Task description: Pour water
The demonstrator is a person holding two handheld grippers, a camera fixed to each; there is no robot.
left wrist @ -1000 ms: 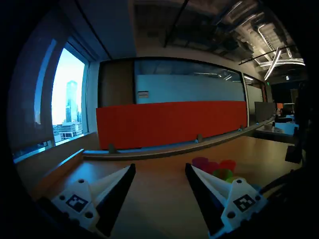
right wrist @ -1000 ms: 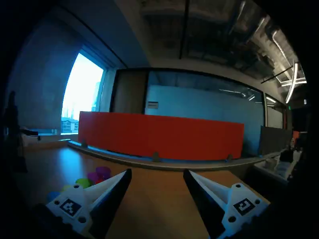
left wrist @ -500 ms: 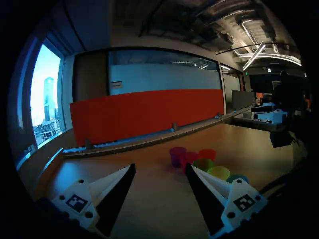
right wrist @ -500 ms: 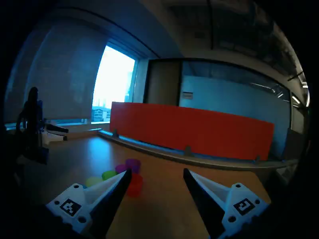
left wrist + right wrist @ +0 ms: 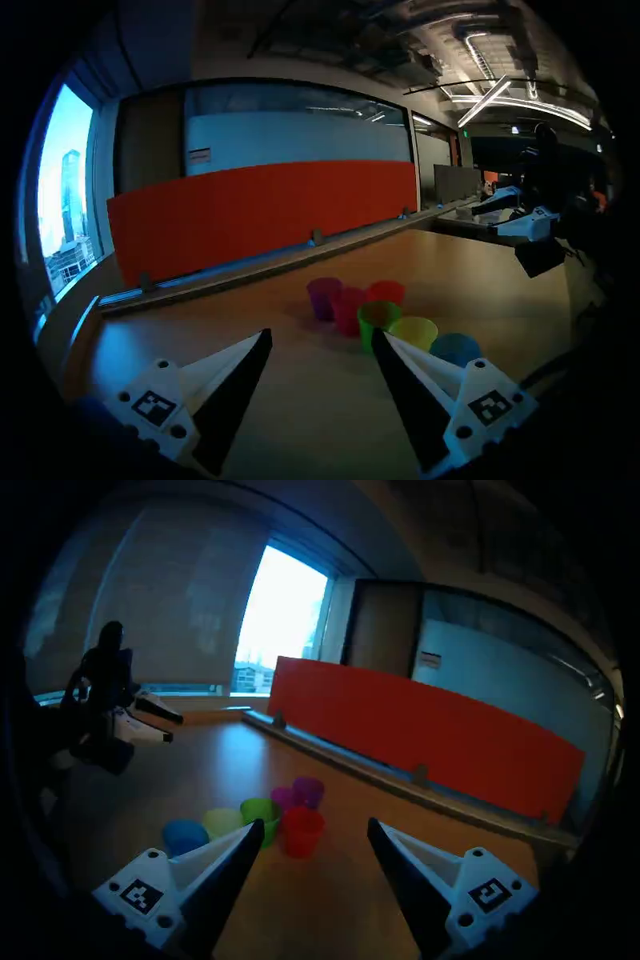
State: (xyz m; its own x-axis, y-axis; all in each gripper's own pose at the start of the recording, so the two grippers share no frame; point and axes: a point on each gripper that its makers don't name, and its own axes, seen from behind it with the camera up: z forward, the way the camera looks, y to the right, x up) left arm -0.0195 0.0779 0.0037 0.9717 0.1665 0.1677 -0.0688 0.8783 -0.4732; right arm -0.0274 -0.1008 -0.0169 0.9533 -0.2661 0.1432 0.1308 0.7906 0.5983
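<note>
The left gripper [image 5: 320, 334] hovers low over the wooden table [image 5: 320, 424], roughly level, its two fingers spread wide with nothing between them. Ahead of it, between 12 and 2 o'clock, six small cups stand upright in a tight cluster on the table. They are the purple cup [image 5: 324, 296], pink cup [image 5: 348, 310], red cup [image 5: 386, 291], green cup [image 5: 376, 318], yellow cup [image 5: 413, 330] and blue cup [image 5: 454, 348], the last just beyond the tip-side edge of one finger. I cannot tell whether any of them holds water. The right gripper [image 5: 314, 824] is likewise held low, tilted slightly down toward the table, its fingers released and empty. The cluster lies at its 10 to 12 o'clock, with the red cup nearest its fingertips. In the left gripper view the right gripper appears at 3 o'clock, raised above the table and well apart from the cups. An orange partition [image 5: 264, 208] runs along the table's far edge.
</note>
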